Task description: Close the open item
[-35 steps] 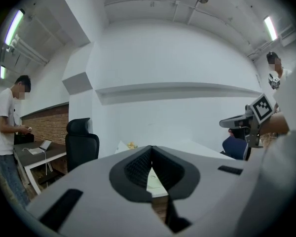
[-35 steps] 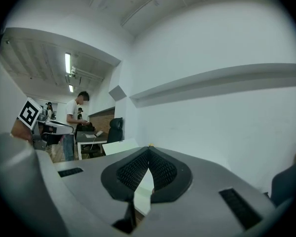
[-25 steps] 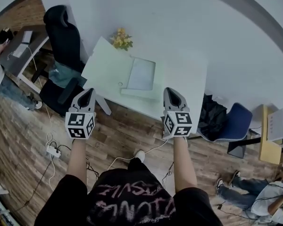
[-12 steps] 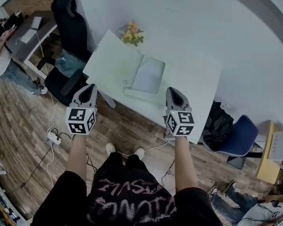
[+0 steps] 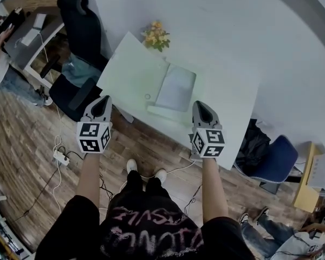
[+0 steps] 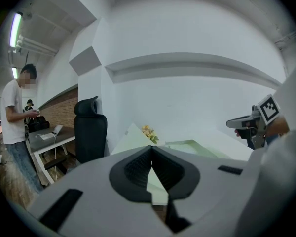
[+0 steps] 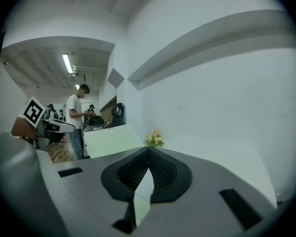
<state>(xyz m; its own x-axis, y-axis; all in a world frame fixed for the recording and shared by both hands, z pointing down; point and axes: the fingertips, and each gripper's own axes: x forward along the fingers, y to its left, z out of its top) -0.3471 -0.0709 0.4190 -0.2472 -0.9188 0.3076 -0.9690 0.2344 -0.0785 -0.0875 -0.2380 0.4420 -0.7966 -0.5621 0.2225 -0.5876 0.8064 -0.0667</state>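
Now the left gripper (image 5: pixel 102 103) and right gripper (image 5: pixel 201 107) hover by the tabletop's (image 5: pixel 225 104) near edge, jaws together, empty. An open laptop (image 5: pixel 176 88) sits mid-tabletop.

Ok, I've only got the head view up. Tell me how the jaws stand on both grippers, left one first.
Observer: The left gripper has its jaws together, with nothing between them.
Operator: Now the right one.
Observer: The right gripper also has its jaws together, and it is empty.
Operator: Describe who is at the edge of my picture, past the black chair.
Observer: A person in a white top stands at the desk beside the black chair, head bent over something held in the hands.
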